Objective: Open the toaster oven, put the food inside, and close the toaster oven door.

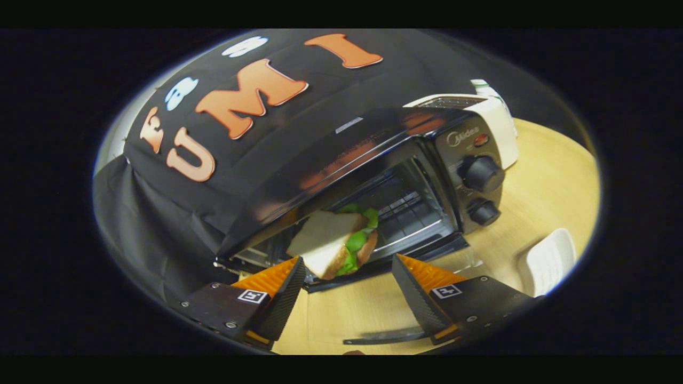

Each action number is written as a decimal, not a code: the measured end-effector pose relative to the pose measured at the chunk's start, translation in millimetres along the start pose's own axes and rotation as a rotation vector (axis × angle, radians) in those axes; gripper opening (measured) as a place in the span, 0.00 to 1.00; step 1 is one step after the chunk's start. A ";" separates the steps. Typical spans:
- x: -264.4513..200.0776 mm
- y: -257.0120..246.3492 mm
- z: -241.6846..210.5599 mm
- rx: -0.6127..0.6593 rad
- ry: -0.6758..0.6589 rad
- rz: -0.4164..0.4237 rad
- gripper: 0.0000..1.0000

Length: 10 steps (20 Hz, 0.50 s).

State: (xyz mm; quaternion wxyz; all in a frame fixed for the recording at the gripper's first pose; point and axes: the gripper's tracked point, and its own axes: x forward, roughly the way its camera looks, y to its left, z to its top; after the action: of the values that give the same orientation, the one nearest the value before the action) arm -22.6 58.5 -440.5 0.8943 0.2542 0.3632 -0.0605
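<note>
We held the gripper (347, 272) with fingers apart, the sandwich (333, 242) at their eleven o'clock, overhanging the toaster oven (373, 176) mouth; closing the door might crush it.

Sandwich (333, 242) prob. on rack inside open toaster oven (373, 176).

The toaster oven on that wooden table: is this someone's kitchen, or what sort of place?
Probably a staged booth, not a real kitchen: black cloth hangs behind the table. The toaster oven stands open with a sandwich inside, a white toaster behind it. The gripper has its jaws open before the sandwich.
</note>
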 end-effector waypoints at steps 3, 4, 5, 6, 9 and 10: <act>-28.1 -6.3 -26.0 -0.116 0.085 -0.018 0.96; -36.4 -9.6 -34.5 -0.160 0.106 -0.024 0.96; -43.8 -13.5 -43.9 -0.205 0.127 -0.031 0.96; -50.2 -15.7 -53.0 -0.251 0.150 -0.034 0.96; -72.5 -21.0 -79.7 -0.365 0.229 -0.028 0.96; -80.6 -25.4 -89.4 -0.397 0.261 -0.032 0.96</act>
State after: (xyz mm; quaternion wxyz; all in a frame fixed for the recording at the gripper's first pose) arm -144.1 75.1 -450.3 0.8711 0.0731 0.4845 0.0312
